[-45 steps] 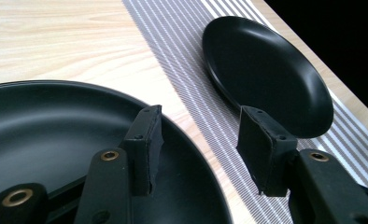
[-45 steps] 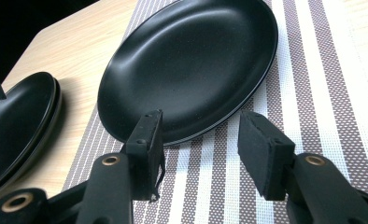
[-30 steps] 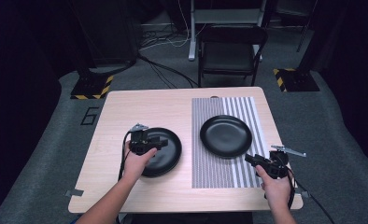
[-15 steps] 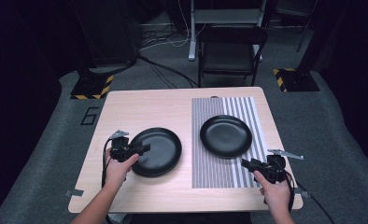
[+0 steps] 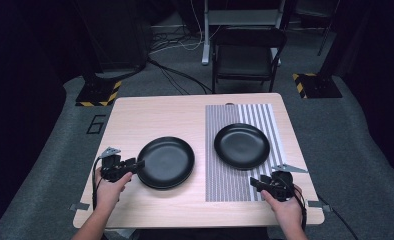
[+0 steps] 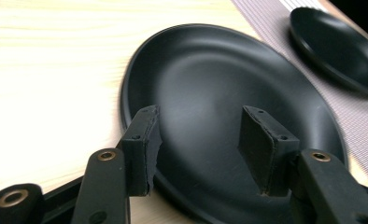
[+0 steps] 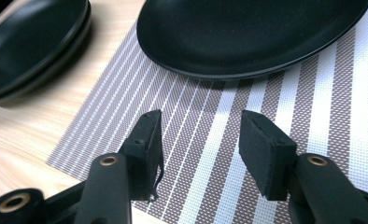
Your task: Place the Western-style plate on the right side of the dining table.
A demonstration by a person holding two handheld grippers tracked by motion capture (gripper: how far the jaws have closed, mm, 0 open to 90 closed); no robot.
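1. Step in hand, as judged: the plate stack [image 5: 166, 162] is being approached for a grasp at its left rim. Apparently two black plates are nested in it.
2. The plate stack is lying on the bare wooden surface [image 5: 150, 115], just left of the striped placemat [image 5: 230, 185].
3. The left tongs [image 5: 139, 163] are being held apart. In the left gripper view the left tongs [image 6: 198, 140] are being poised over the near rim of the plate stack [image 6: 219, 79]. One pad is sitting at the rim's edge and the other over the well. Nothing is being pinched.
4. The right tongs [image 5: 255, 182] are also being held apart over the placemat [image 7: 275, 107]. Nothing is lying between them, and the single black plate [image 7: 247, 32] is lying just ahead on the mat.
5. Next move, as judged: the rim is to be taken between the left pads and the tongs closed on it. The top plate may need separating from the one beneath before lifting.
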